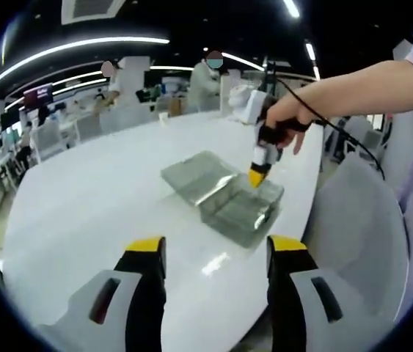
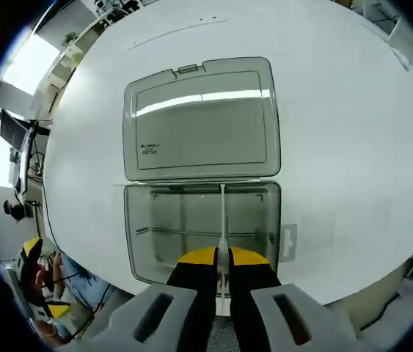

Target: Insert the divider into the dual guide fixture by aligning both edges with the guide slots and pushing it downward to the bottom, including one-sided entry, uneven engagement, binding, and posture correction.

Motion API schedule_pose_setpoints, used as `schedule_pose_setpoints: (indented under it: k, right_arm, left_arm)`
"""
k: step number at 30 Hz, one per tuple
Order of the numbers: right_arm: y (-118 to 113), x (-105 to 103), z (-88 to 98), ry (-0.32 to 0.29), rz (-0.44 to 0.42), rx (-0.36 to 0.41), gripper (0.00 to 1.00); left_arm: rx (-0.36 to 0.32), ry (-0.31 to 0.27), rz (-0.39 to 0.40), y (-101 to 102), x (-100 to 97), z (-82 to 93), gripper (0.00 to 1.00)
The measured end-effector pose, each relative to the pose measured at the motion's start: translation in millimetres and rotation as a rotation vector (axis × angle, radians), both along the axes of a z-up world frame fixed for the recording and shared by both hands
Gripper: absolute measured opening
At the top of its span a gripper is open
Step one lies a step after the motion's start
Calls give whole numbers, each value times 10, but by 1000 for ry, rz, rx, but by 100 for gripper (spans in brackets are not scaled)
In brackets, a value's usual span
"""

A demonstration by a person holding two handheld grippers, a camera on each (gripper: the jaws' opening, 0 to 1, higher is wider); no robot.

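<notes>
Your right gripper (image 2: 221,258) has its yellow-tipped jaws pinched narrow on the divider (image 2: 222,220), a thin clear panel seen edge-on that runs from the jaws out into the open box (image 2: 202,231). The box is clear plastic, sitting on the white table (image 2: 353,147) near its close edge, with the hinged lid (image 2: 202,121) flipped flat on the far side. In the left gripper view you can see the same thing from the side: your hand (image 1: 287,117) holds that gripper (image 1: 256,176) tip-down over the box (image 1: 239,209). Your left gripper (image 1: 215,253) hangs back, well apart from the box, jaws spread wide and holding nothing.
</notes>
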State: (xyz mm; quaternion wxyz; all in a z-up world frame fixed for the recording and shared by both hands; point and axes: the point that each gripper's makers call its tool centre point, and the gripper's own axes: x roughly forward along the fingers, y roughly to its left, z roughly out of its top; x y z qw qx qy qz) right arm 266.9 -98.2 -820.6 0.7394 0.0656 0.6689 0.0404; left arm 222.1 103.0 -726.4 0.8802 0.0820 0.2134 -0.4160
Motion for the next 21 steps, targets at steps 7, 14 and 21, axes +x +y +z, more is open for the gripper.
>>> schedule_pose_setpoints:
  k: [7,14,21]
  right_arm:
    - [43,-28,-26,6,5,-6,0]
    - [35,-17,-65,11,3,-5,0]
    - [35,-4,-140,16,12,-10,0]
  left_arm:
    - [0,3,5,24,-13,-13,53]
    - [0,4,7,19,-15,-13,53]
    - [-1,4,15,36,-12,-5,53]
